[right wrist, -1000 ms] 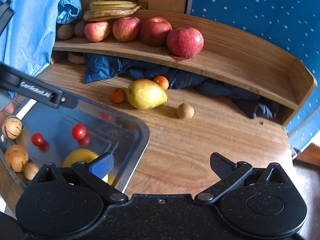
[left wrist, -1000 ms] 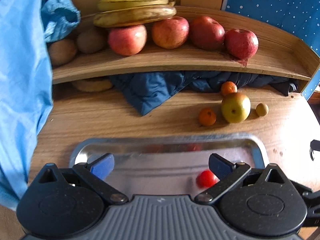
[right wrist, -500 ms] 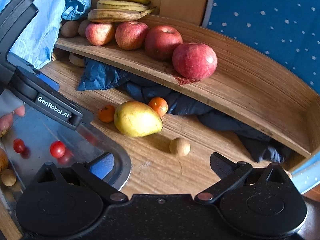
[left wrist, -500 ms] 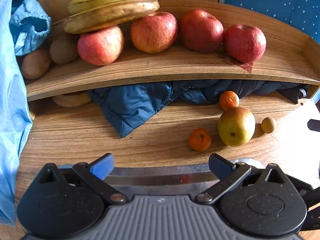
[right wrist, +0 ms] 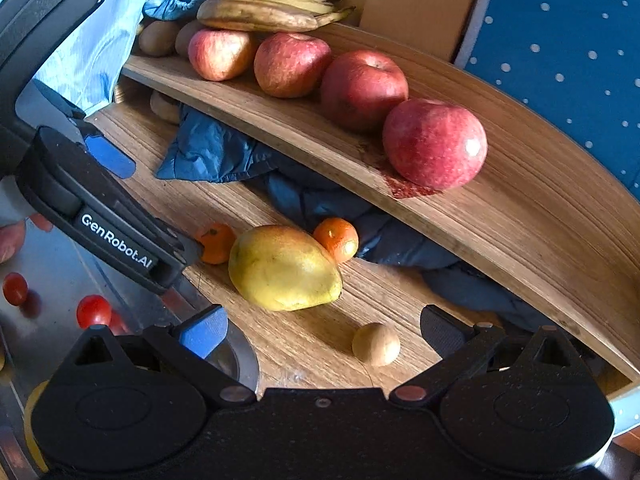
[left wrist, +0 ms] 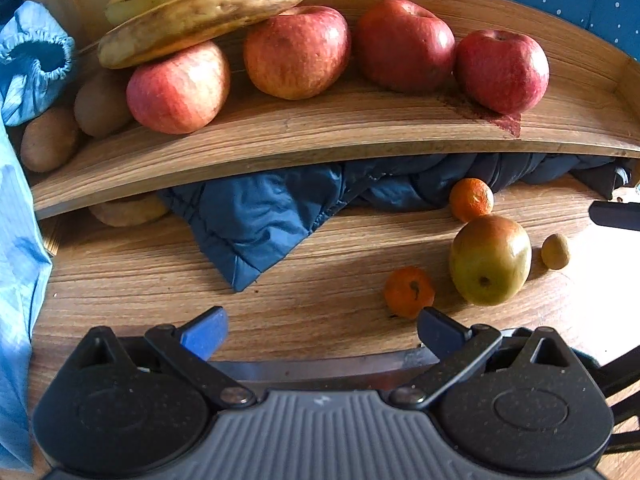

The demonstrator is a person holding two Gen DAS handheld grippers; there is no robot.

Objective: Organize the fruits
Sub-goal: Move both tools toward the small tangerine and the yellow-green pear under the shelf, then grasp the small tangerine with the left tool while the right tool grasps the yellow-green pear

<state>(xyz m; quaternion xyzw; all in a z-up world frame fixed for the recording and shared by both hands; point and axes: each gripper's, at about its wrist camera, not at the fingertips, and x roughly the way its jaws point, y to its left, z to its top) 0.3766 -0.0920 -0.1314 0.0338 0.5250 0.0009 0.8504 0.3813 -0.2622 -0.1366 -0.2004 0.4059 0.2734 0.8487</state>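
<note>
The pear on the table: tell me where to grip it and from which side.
Grip the pear across its fat middle, coming down from above with the open right gripper. It lies on its side, with tangerines at its far side and another at its left, so jaws sliding in level would likely bump them. The narrow end would probably slip.

Grained matt wood of the bench (left wrist: pixel 132 280) under my gripper, same wood on the curved shelf (left wrist: pixel 320 132), shiny reflective metal tray (right wrist: pixel 48 256), quilted blue cloth with a slight sheen (left wrist: pixel 256 216), glossy apple (right wrist: pixel 436 144), speckled matt black plastic of my right gripper (right wrist: pixel 324 332).
</note>
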